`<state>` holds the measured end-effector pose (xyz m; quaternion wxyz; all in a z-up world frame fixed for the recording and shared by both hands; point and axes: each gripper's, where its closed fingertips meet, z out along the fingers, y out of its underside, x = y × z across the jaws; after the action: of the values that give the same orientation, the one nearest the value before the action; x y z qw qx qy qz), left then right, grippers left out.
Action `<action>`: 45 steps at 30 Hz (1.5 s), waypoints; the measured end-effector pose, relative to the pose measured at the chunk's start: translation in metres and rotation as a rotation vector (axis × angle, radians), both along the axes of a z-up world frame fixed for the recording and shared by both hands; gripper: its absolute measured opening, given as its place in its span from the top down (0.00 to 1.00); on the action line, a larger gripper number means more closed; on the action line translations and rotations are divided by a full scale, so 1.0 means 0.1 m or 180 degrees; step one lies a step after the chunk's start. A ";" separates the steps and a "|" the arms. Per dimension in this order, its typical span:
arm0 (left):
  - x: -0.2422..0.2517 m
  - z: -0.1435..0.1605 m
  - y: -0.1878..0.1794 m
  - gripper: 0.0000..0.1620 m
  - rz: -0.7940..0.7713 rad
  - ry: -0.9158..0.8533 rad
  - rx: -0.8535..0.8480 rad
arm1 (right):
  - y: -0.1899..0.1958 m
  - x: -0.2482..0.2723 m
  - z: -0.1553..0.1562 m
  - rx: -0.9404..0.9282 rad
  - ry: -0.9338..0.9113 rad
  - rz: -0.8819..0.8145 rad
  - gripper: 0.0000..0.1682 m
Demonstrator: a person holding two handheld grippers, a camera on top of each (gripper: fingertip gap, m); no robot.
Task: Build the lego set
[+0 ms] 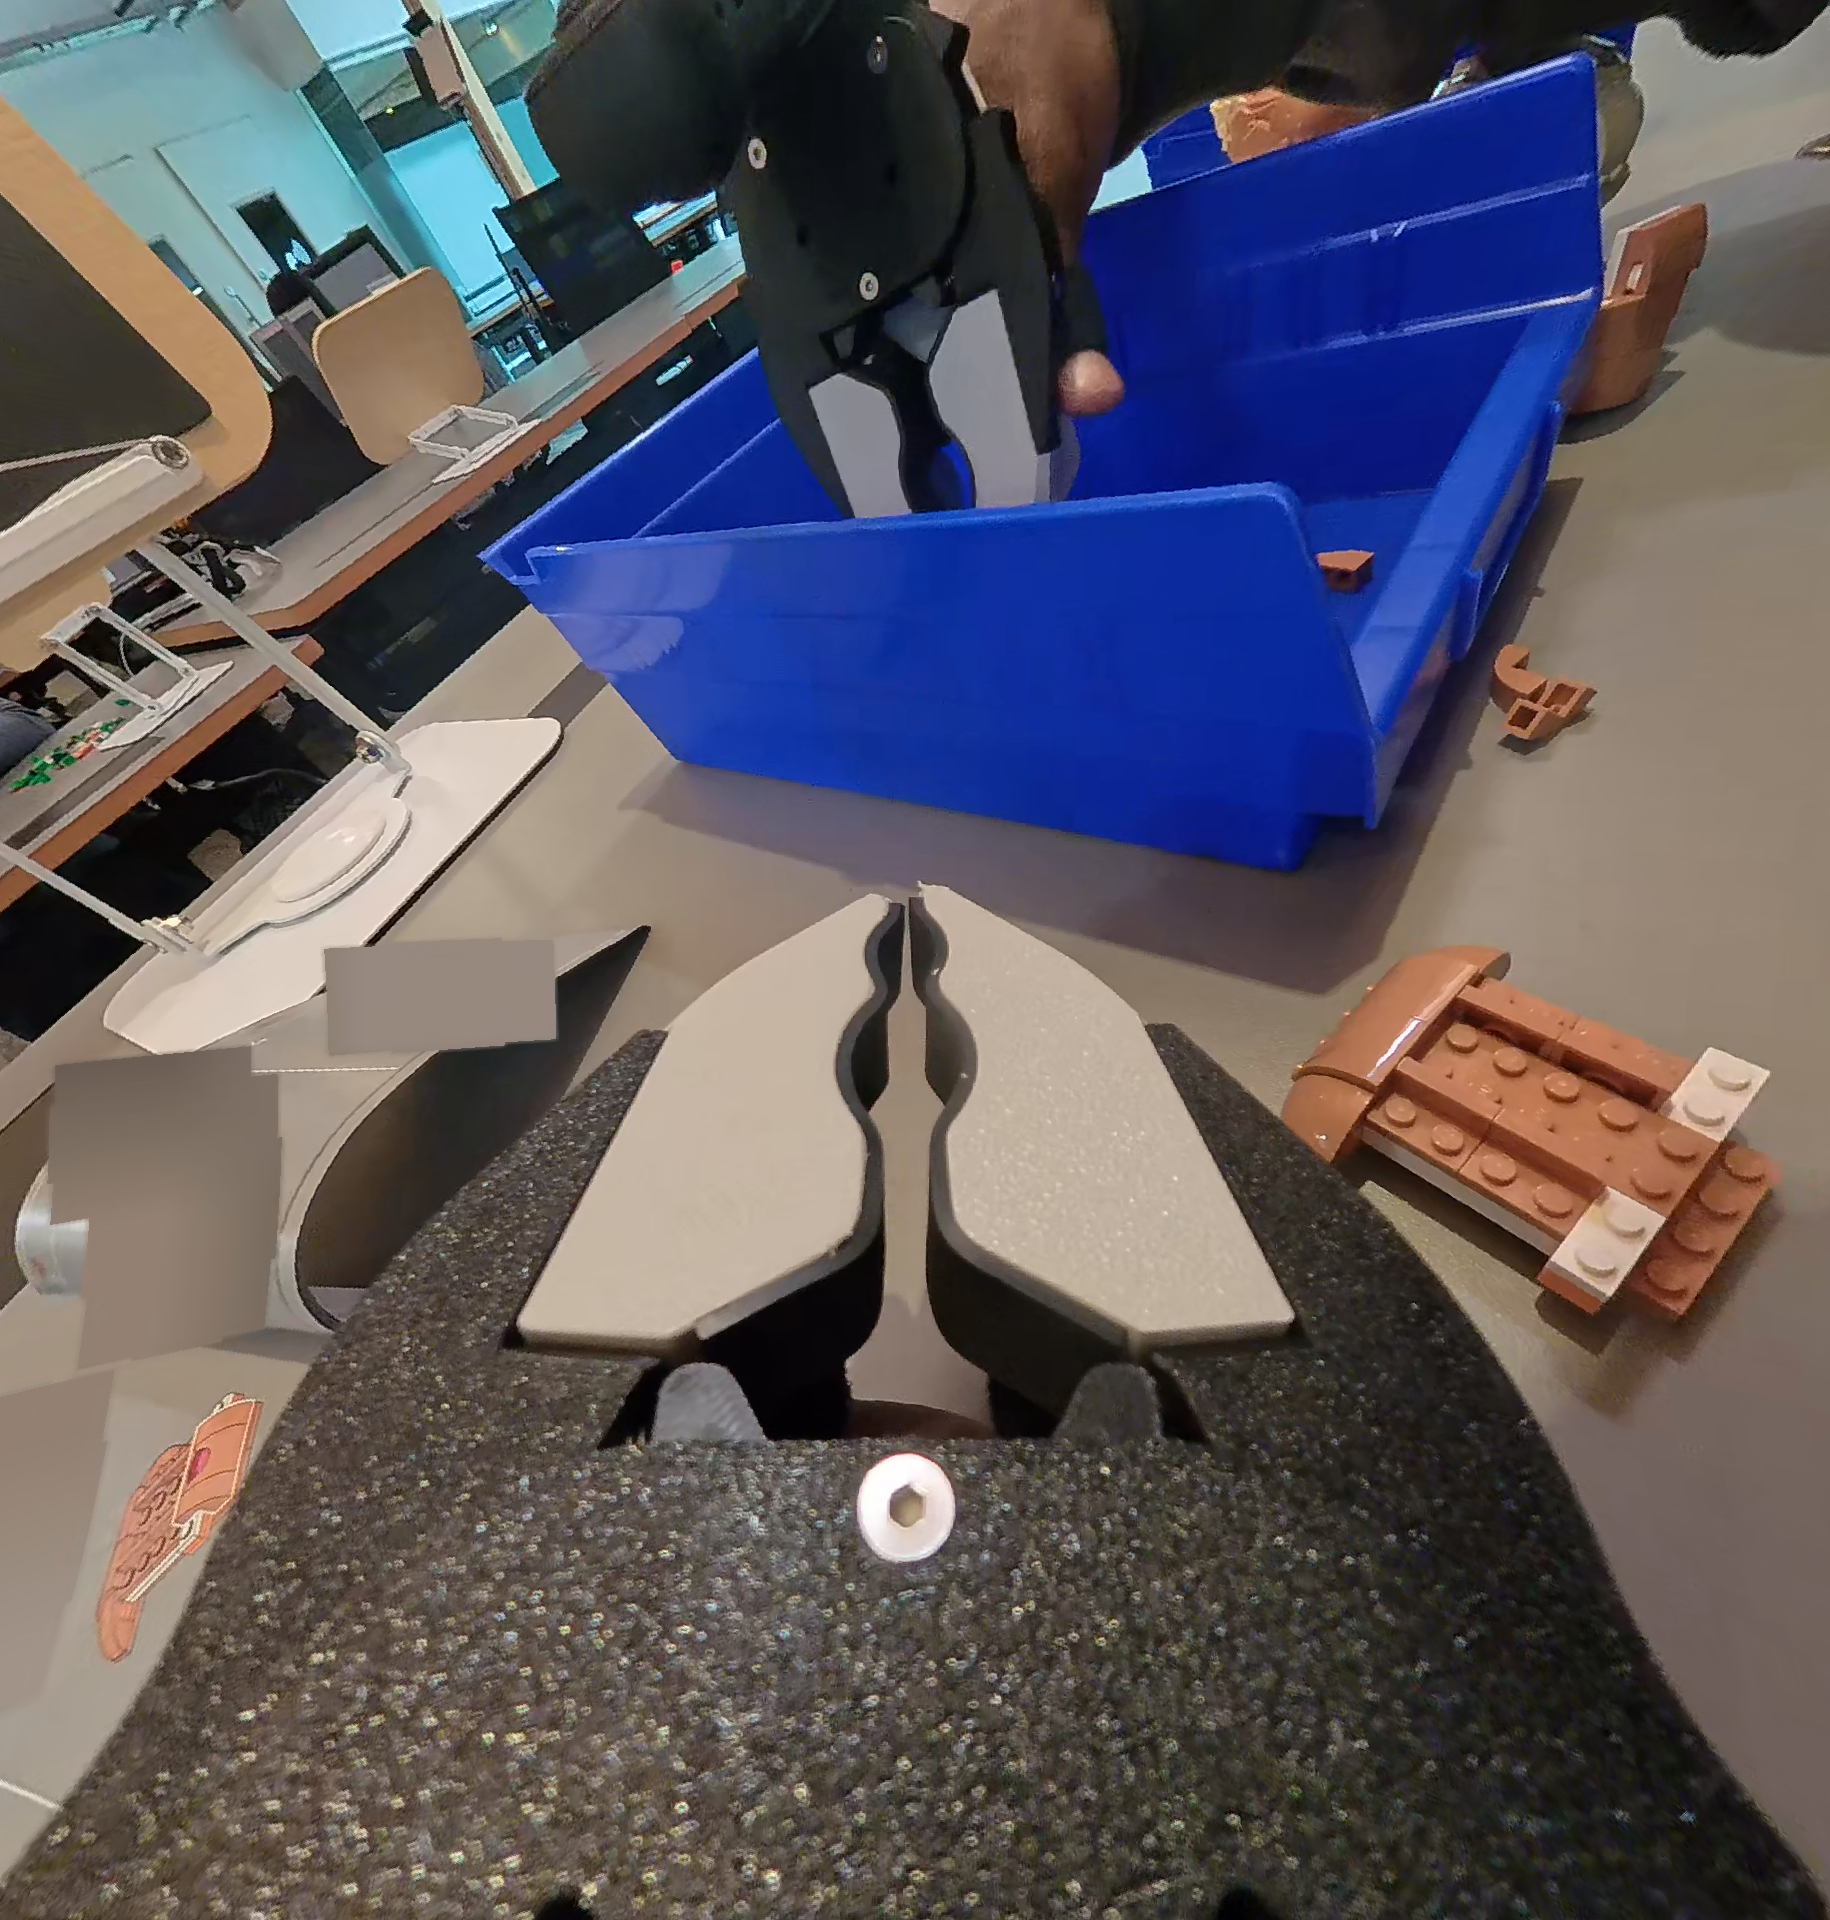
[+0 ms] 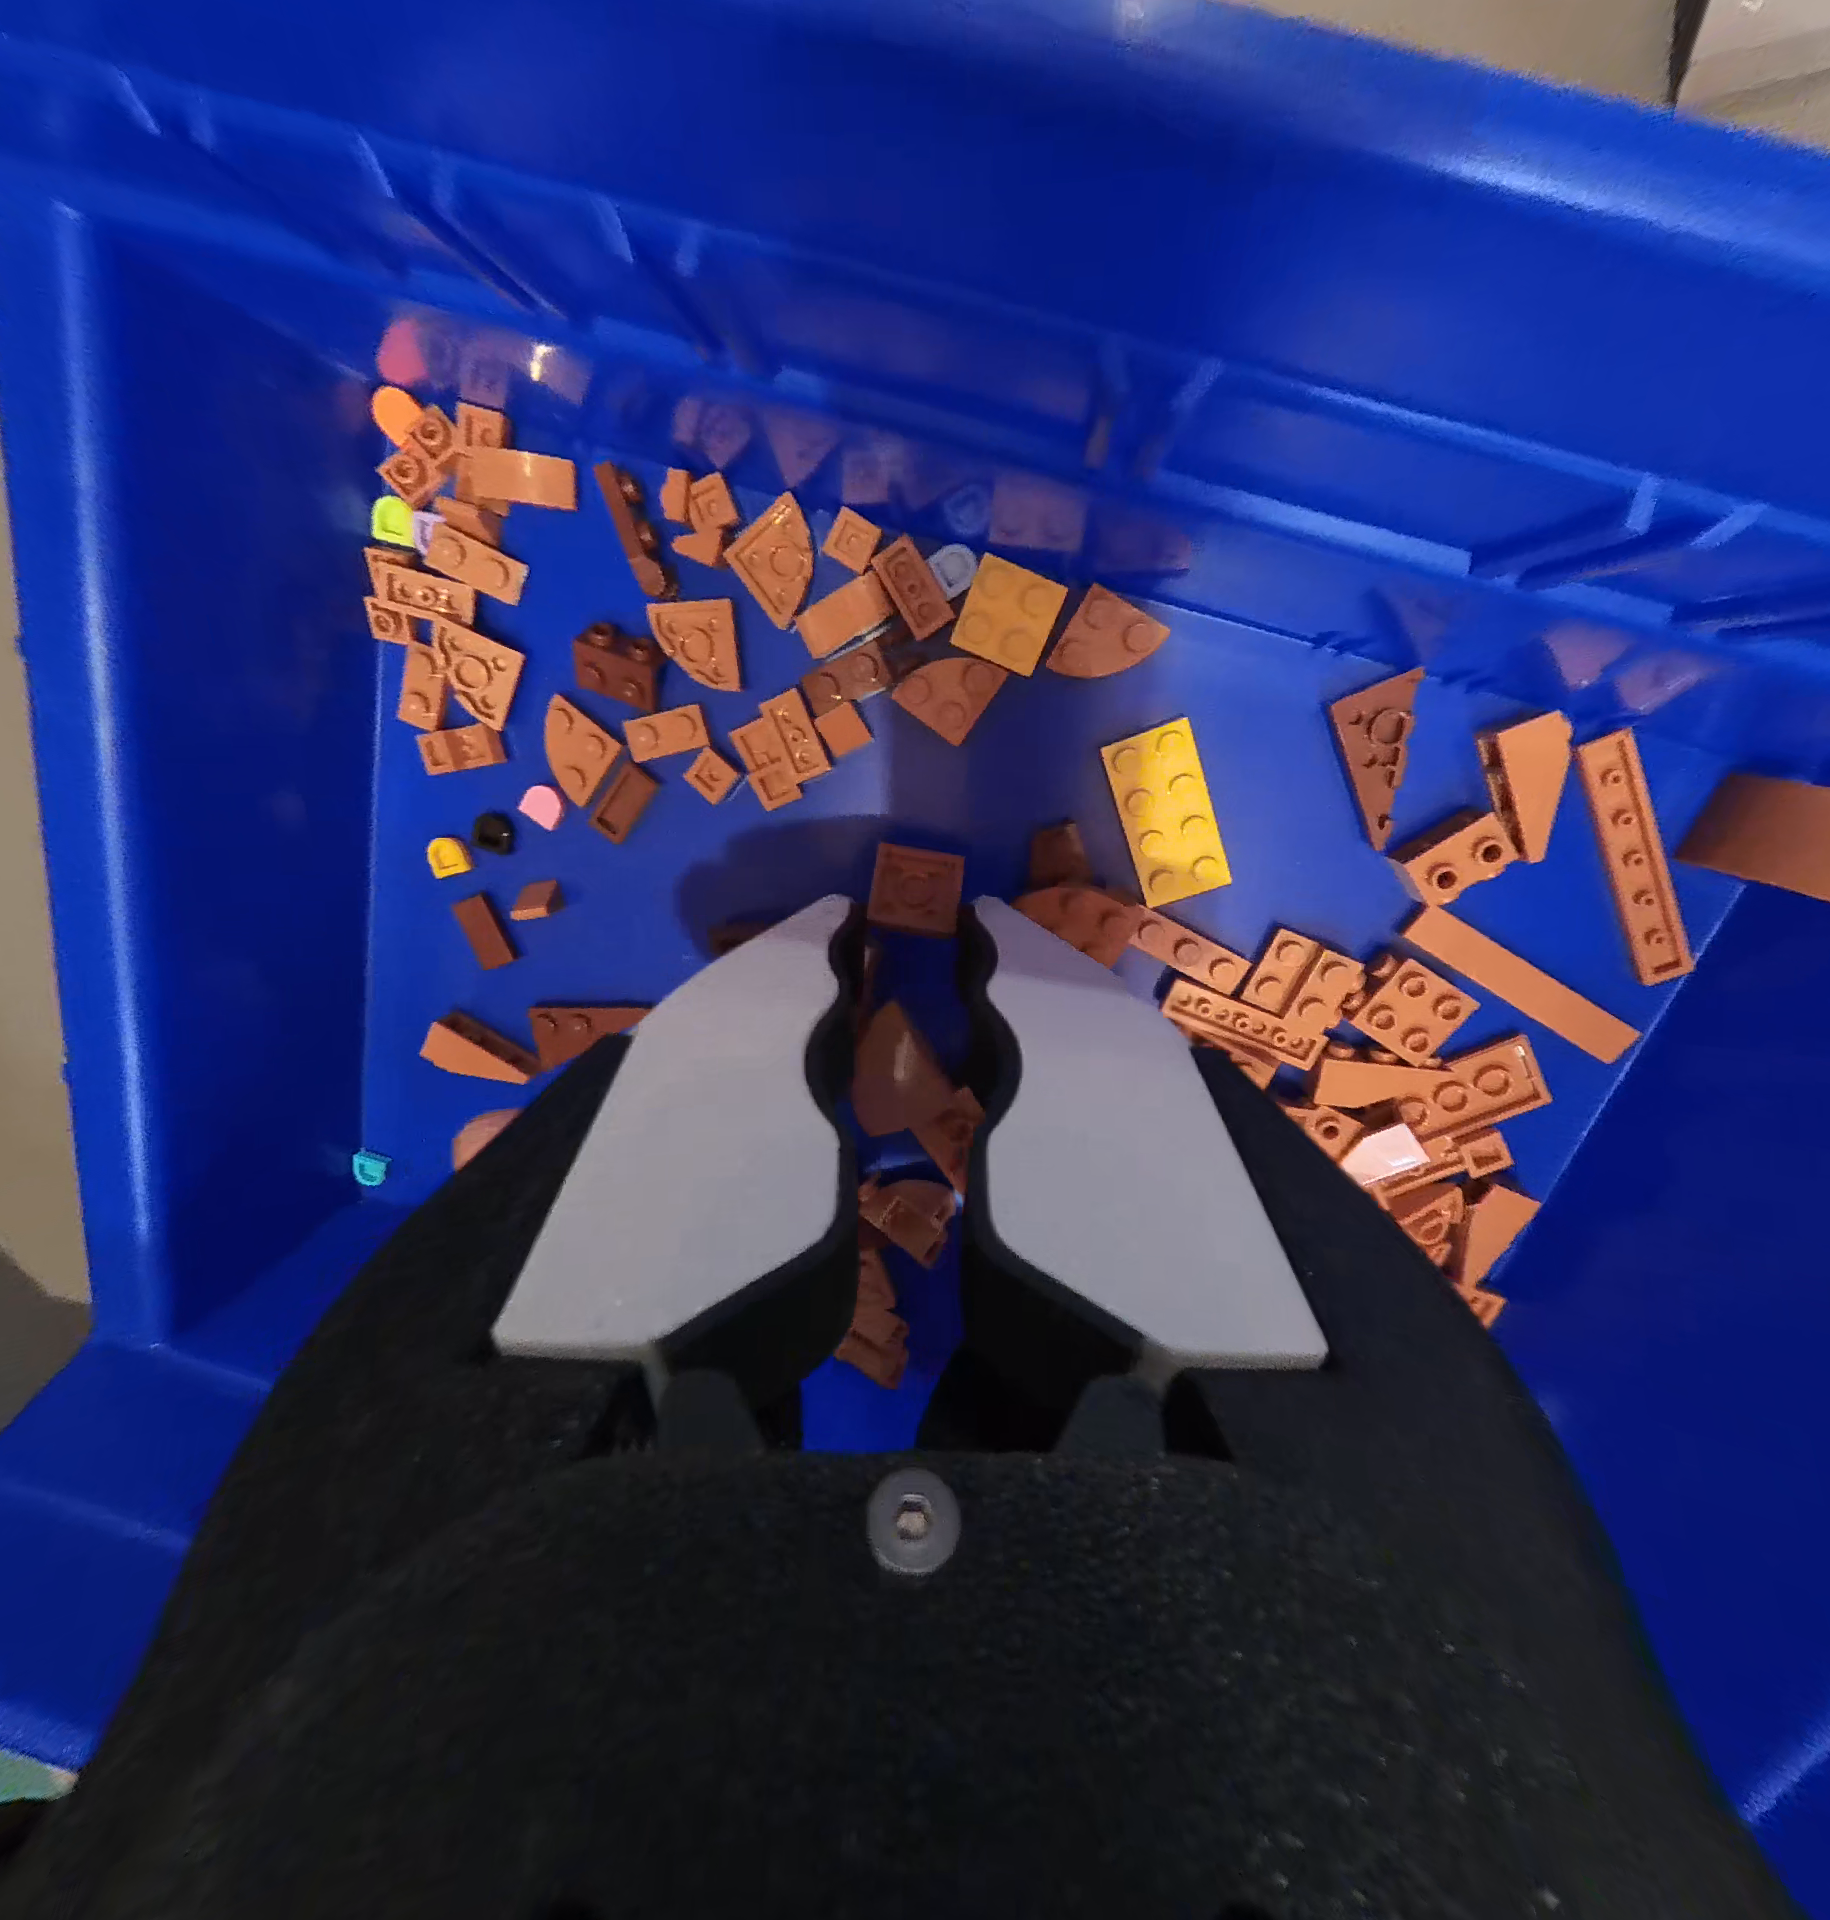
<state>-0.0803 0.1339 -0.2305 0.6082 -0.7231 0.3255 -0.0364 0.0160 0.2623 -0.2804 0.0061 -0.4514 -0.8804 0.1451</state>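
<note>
My left gripper [image 1: 909,904] is shut and empty, low over the grey table. To its right lies a partly built brown lego assembly [image 1: 1534,1132] with white plates. The blue bin [image 1: 994,644] stands ahead. My right gripper [image 1: 952,468], held by a hand, reaches down into it. In the right wrist view the right gripper [image 2: 913,914] holds a small brown square plate [image 2: 913,883] between its fingertips, above the bin floor [image 2: 215,727]. Many loose brown pieces lie around it, along with a yellow brick [image 2: 1165,810] and an orange square plate [image 2: 1010,613].
Small brown pieces [image 1: 1539,698] lie right of the bin, and another brown build [image 1: 1638,312] sits beyond it. An instruction sheet [image 1: 178,1507] lies at the left near a white stand base [image 1: 350,862]. Other desks stand at the far left. Some 15 cm of space lies between my two pairs of fingers.
</note>
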 end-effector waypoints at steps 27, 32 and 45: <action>0.01 0.00 0.00 0.99 -0.0014 -0.0009 -0.0011 | 0.22 0.65 0.50 0.0580 0.0037 0.0072 0.90; 0.03 -0.02 0.00 0.99 -0.0026 -0.0011 -0.0023 | 0.17 0.80 0.54 0.0514 0.0118 0.0008 0.91; 0.03 -0.05 0.02 0.99 -0.0020 -0.0031 -0.0056 | 0.22 0.81 0.58 0.0562 0.0220 -0.0047 0.92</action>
<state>-0.0774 0.1356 -0.2351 0.6032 -0.7273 0.3244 -0.0447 0.0967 0.2839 -0.2224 0.0773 -0.4503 -0.8857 0.0824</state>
